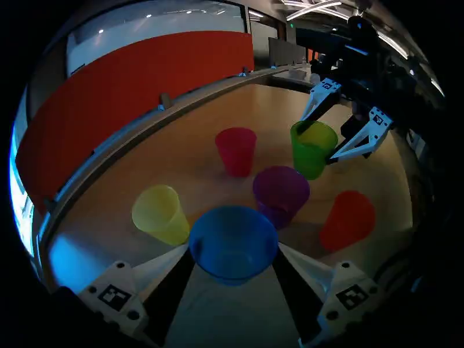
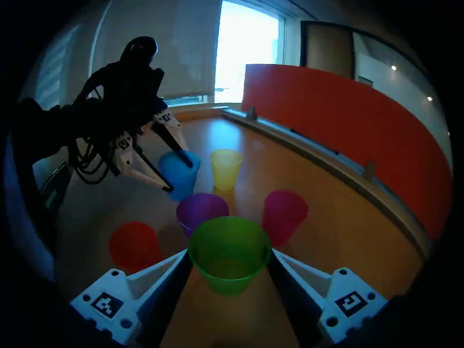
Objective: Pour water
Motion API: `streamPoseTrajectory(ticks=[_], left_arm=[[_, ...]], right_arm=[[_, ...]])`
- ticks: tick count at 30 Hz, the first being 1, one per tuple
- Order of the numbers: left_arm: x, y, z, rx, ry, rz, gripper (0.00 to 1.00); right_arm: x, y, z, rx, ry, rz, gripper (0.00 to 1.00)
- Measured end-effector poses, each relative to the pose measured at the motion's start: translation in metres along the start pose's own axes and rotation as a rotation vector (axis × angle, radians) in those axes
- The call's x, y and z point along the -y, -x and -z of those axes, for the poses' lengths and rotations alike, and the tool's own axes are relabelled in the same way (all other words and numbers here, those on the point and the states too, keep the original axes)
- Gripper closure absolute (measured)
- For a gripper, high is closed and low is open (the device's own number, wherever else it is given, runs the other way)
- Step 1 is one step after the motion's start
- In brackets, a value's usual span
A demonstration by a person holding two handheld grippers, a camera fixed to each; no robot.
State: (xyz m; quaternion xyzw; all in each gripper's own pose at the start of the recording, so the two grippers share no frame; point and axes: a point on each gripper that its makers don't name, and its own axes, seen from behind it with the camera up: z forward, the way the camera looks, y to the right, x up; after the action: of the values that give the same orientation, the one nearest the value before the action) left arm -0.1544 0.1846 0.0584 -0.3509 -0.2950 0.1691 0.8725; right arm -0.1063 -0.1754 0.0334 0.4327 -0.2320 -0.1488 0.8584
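Overall, the red partition (image 1: 133, 87) runs along the far edge of the bench (image 1: 174, 151), well beyond both tongs. The left tongs (image 1: 234, 250) are clenched on the blue cup (image 1: 234, 258), one finger against each side of its wall, mouth up. The right tongs (image 2: 229, 253) grasp the green cup (image 2: 229, 264) likewise, upright.

From the left tongs, the green cup lies ahead and to the right. The purple cup (image 1: 281, 194) stands just ahead, between the two held cups. The yellow cup (image 1: 159, 213) is ahead-left, the pink cup (image 1: 236, 151) farther ahead, and the orange cup (image 1: 348, 220) off to the right. Whether either held cup contains water cannot be told.

Judgement: the step in hand is bringing one held cup to the other for pouring. Recommended: hold the receiving cup level and steady, bring the pouring lip just above and inside its rim, and tilt slowly. Pass above the purple cup, not through it. Avoid squeezing harder, since thin plastic walls will likely flex.
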Motion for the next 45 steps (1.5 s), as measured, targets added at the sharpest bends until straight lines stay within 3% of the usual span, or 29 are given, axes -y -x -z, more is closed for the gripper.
streamPoseTrajectory(ticks=[18, 45], left_arm=[[-0.005, 0.02, -0.015, 0.016, 0.024, 0.018, 0.13], [-0.011, 0.048, -0.017, 0.071, 0.042, 0.007, 0.13]], right_arm=[[-0.002, 0.026, -0.014, 0.038, 0.008, -0.022, 0.09], [-0.004, 0.046, -0.009, 0.07, 0.046, -0.073, 0.02]])
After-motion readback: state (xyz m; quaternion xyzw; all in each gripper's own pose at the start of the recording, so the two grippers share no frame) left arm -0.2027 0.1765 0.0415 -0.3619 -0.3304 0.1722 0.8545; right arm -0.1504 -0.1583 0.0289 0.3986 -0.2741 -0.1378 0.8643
